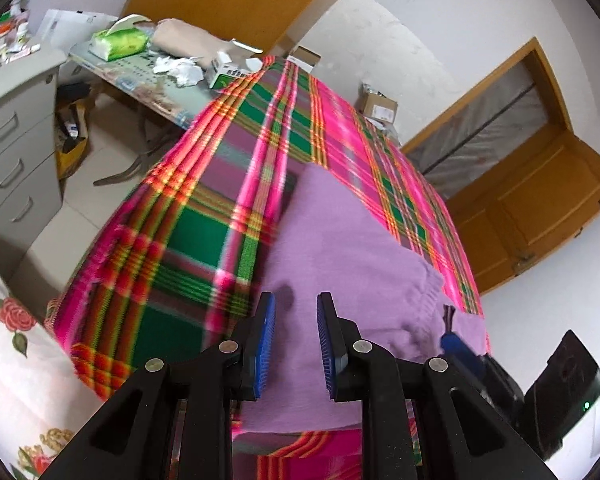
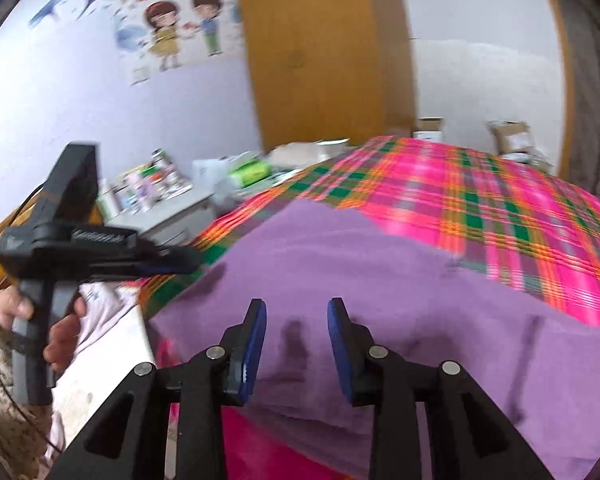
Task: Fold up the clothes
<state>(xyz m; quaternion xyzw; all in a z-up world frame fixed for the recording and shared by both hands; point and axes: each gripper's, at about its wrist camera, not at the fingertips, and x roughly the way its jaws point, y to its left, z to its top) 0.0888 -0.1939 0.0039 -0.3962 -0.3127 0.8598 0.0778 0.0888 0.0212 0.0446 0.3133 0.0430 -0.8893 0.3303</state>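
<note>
A purple knitted garment (image 1: 340, 240) lies spread on a bed covered by a pink, green and orange plaid blanket (image 1: 188, 216). My left gripper (image 1: 296, 304) is open and hovers over the garment's near part with nothing between its blue pads. At the lower right of this view the right gripper (image 1: 454, 344) reaches over the garment's ribbed edge. In the right wrist view the right gripper (image 2: 297, 308) is open above the purple garment (image 2: 380, 280), its shadow on the cloth. The left gripper (image 2: 180, 266) shows side-on at the left, held by a hand (image 2: 60, 340).
A grey drawer cabinet (image 1: 12, 140) and a cluttered table with a green tissue pack (image 1: 120, 40) stand left of the bed. A cardboard box (image 1: 378, 106) sits at the bed's far end. A wooden door (image 1: 540, 208) is on the right. Floral bedding (image 1: 16, 360) lies near left.
</note>
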